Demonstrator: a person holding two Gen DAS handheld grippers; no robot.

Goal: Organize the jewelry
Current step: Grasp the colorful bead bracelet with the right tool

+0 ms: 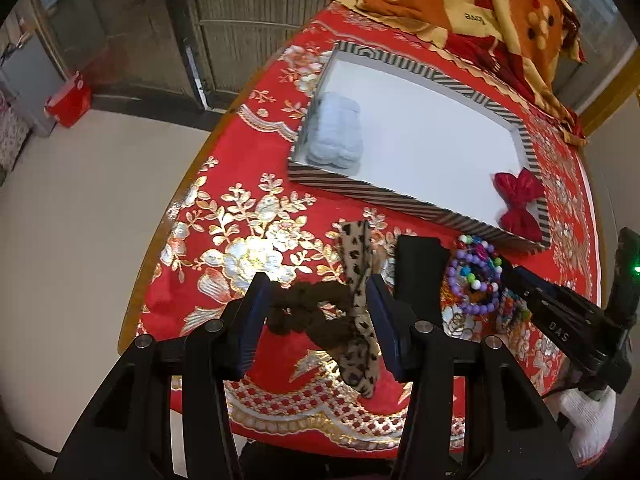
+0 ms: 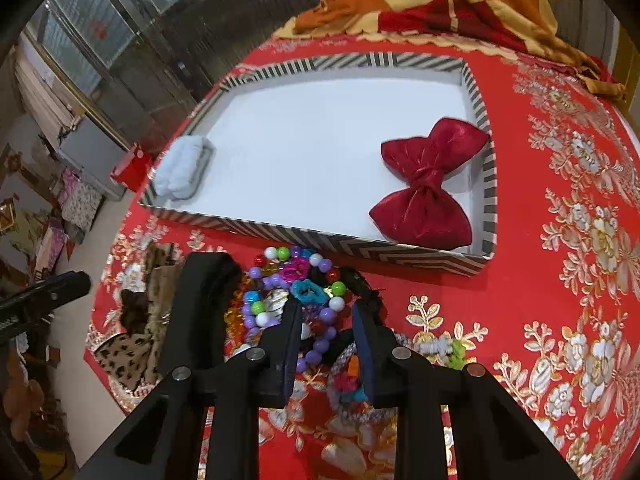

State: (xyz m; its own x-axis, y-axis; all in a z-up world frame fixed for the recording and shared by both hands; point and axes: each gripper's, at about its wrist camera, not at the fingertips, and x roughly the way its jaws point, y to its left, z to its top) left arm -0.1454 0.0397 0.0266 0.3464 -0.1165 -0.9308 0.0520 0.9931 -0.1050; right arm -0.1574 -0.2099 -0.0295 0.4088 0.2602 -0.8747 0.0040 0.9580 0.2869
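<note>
Right wrist view: beaded bracelets point(image 2: 296, 296) lay heaped on the red floral tablecloth point(image 2: 560, 280) just before the striped tray point(image 2: 486, 184), the right gripper point(image 2: 326, 320) straddling them, jaws narrowed but not visibly clamped. Only a red bow point(image 2: 428, 184) and a pale blue scrunchie point(image 2: 180, 168) sat in the tray. The left gripper point(image 1: 316, 308), jaws apart, hovered over a brown scrunchie point(image 1: 304, 312) and leopard-print band point(image 1: 360, 320). Most sorting apparently remained. The right gripper's body read "DAS".

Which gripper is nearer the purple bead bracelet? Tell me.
Right. The right gripper hangs directly over the purple bead bracelet, jaws astride it; the left gripper is beside it, over the brown scrunchie.
</note>
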